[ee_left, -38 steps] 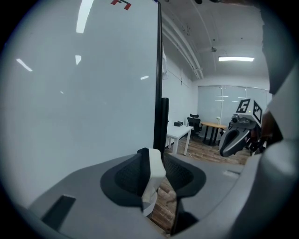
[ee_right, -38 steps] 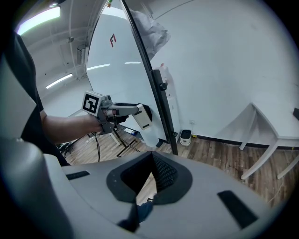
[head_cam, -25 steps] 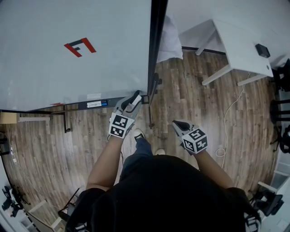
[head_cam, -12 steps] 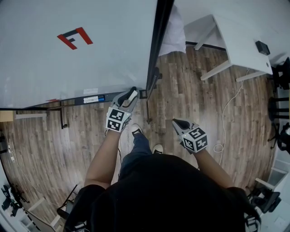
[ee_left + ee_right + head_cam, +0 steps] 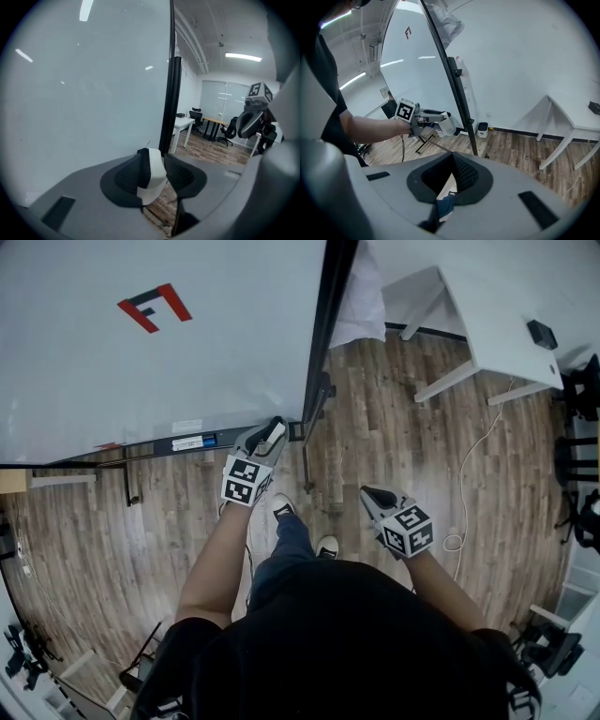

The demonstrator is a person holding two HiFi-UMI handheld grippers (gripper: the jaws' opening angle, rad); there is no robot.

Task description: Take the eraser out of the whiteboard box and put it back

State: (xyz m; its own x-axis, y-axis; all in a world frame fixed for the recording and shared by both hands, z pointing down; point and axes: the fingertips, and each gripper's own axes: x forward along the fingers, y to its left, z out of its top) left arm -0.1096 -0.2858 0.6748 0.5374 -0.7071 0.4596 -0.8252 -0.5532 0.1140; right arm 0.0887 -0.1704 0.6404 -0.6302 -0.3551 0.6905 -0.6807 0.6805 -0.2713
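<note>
The left gripper clamps a white-backed block eraser with a black felt face, its pads pressed on the eraser's two broad sides, at the lower right corner of the large white whiteboard. The eraser sits just beside the right end of the dark, narrow tray-like box that runs along the board's bottom edge, close to the black upright frame post. Whether it touches the box cannot be told.

The box lies to the left of the gripper and stretches away leftward along the board. From the head view the eraser's long axis appears to follow the jaws, pointing up and to the right toward the board's corner, so it looks set across the box's line rather than along it. Returning it would likely call for a turn of the wrist.

The right gripper hangs well apart over the wood-plank floor, jaws together and empty, leaving the left by far the nearer.
</note>
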